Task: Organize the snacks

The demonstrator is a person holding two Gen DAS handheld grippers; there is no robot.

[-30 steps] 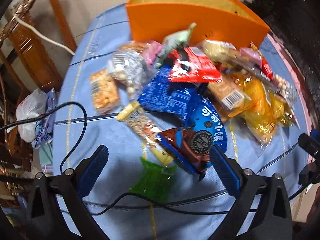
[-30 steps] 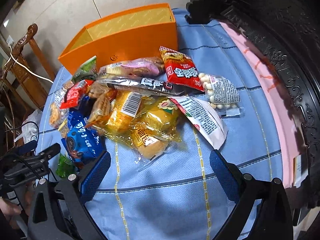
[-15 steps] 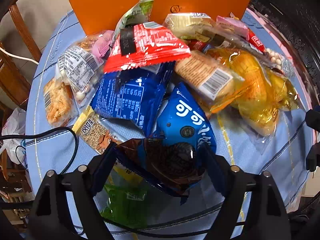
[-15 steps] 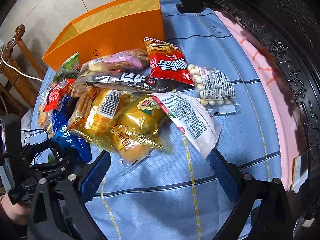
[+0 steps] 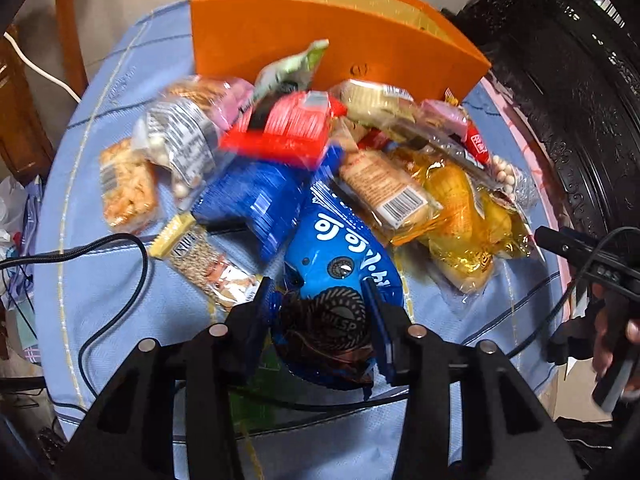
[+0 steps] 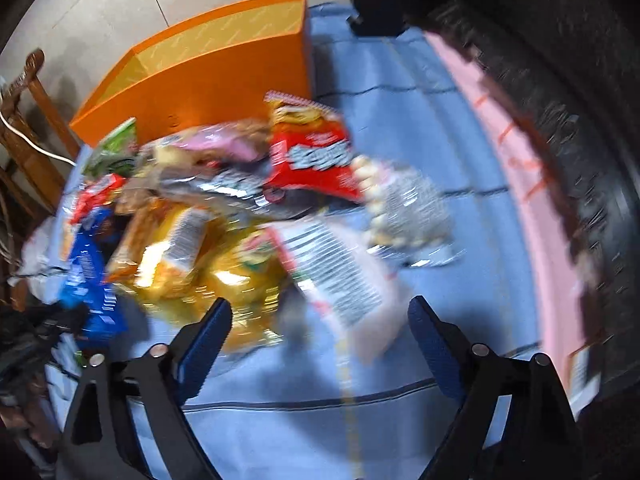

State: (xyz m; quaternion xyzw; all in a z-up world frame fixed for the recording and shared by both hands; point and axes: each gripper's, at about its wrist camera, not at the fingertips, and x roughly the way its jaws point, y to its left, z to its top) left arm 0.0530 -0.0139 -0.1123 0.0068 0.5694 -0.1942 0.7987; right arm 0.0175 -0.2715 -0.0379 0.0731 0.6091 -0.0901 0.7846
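A heap of snack packets lies on a blue tablecloth [image 5: 120, 280] in front of an orange box [image 5: 320, 52], which is open at the top. My left gripper [image 5: 320, 316] is shut on the near end of a blue cookie packet [image 5: 340, 248]. My right gripper [image 6: 316, 332] is open and empty, just in front of a white packet [image 6: 340, 276] and a yellow cake packet [image 6: 224, 280]. The right wrist view is blurred. The orange box also shows there [image 6: 216, 80].
A red chip bag [image 6: 312, 156], a bag of white balls [image 6: 404, 208], a cereal bar [image 5: 200, 260] and a red packet [image 5: 288, 128] lie in the heap. A black cable [image 5: 120, 260] crosses the cloth. Dark carved furniture [image 5: 580, 100] stands right; a wooden chair [image 6: 28, 128] left.
My left gripper moved onto the blue cookie packet and closed on its near end. My right gripper moved closer to the white and yellow packets and stays open.
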